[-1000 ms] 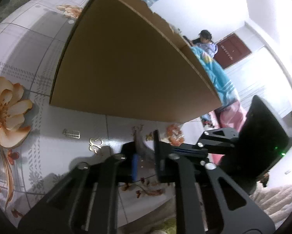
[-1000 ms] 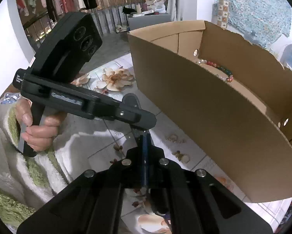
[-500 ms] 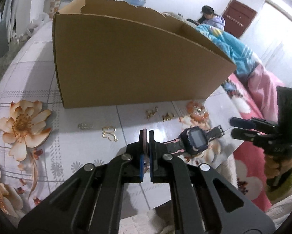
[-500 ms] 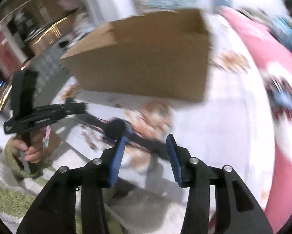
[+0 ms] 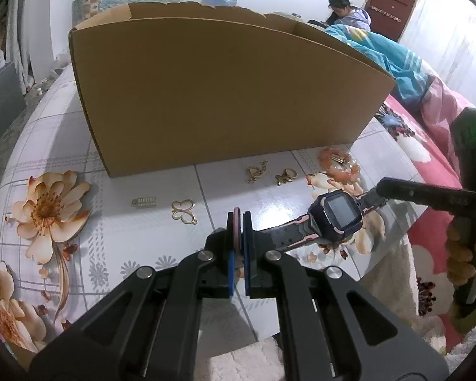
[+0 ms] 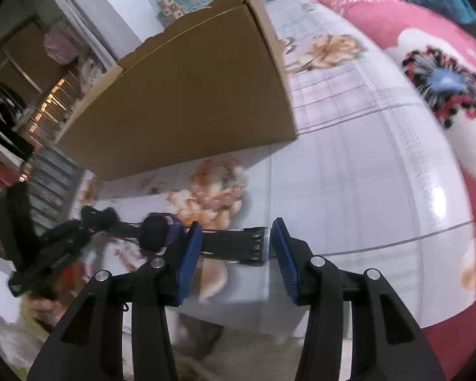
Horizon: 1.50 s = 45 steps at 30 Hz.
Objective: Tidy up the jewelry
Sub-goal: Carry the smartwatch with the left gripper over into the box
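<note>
One dark purple-and-pink smartwatch [image 5: 341, 211] hangs above the floral tabletop [image 5: 63, 146], one strap end pinched in the left gripper [image 5: 238, 222]; right gripper [image 6: 236, 247] gapes around the other strap. Light, floppy straps, glass face: grip near the case. Beyond, brown cardboard box [image 5: 225, 95].

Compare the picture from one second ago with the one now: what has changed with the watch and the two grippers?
The right gripper has opened, its fingers now straddling the free strap of the watch. The left gripper stays shut on the other strap end. The cardboard box and gold charms have not moved.
</note>
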Available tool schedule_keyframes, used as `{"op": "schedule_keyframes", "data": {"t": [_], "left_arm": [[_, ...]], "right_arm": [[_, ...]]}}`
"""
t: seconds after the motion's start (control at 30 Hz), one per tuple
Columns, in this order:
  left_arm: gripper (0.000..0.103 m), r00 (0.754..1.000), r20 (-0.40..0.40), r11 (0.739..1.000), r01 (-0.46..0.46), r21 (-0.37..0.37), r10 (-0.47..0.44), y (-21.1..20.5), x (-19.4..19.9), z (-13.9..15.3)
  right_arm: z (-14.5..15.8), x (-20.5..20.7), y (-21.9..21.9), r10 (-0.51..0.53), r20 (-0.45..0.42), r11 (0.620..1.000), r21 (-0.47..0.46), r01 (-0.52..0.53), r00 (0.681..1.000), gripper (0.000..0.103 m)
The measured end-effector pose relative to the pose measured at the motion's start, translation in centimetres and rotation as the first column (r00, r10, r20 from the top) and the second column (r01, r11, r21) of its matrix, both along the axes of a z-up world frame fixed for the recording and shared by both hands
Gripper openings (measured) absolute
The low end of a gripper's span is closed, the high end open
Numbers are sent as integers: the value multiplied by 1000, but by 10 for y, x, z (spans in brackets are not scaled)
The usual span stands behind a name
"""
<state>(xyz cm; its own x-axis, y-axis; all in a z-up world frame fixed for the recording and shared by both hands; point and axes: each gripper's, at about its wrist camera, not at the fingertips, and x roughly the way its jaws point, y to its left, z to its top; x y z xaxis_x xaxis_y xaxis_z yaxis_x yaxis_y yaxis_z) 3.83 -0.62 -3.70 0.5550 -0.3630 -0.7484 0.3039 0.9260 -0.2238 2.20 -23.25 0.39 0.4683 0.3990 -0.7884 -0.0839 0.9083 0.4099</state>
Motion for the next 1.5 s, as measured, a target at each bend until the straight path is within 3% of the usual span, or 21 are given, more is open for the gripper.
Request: {"op": "schedule_keyframes", "data": {"t": [0.07,0.17,0.3,0.37,0.5,0.57,0.63,0.8,1.07,1.23,1.37,1.5], "left_arm": [[3,1000,-3,1000,-6,-3,6,1,0,0],[4,1000,-5,1000,-8,-1,8,2,0,-1],[4,1000,-3,1000,-7,5,7,1,0,-1],[4,1000,-3,1000,-8,6,8,1,-1,0],[4,1000,-4,1000,-9,3,9,1,0,-1],[4,1000,-4,1000,-9,3,9,1,-1,-1],[4,1000,-3,1000,-8,3,8,1,0,-1],[4,1000,29,1000,8,-12,-7,1,-3,11],[3,992,120,997,52,-65,-44,1,-7,62],[2,979,186,991,97,-89,-79,4,-8,103],[2,963,255,991,109,-73,-87,7,7,145],[2,973,220,997,75,-13,-71,3,52,163]], "right_arm": [[-1,0,0,-12,1,1000,16,12,1000,46],[-5,-1,-10,-48,-15,992,115,49,999,46],[-16,-4,-21,-61,-41,933,353,71,997,42],[-17,-6,-19,-59,-31,925,373,66,998,40],[-14,-8,-1,-49,-10,955,294,50,999,29],[-11,-8,-2,-50,-3,965,259,49,999,13],[-8,-8,2,-54,12,973,226,50,998,6],[19,-18,10,-37,107,982,190,16,994,6],[74,-20,16,-1,213,994,109,-23,977,6],[120,-21,18,47,338,995,66,-73,940,6],[160,8,20,106,409,991,31,-130,906,6],[172,69,31,179,367,982,-14,-187,913,6]]}}
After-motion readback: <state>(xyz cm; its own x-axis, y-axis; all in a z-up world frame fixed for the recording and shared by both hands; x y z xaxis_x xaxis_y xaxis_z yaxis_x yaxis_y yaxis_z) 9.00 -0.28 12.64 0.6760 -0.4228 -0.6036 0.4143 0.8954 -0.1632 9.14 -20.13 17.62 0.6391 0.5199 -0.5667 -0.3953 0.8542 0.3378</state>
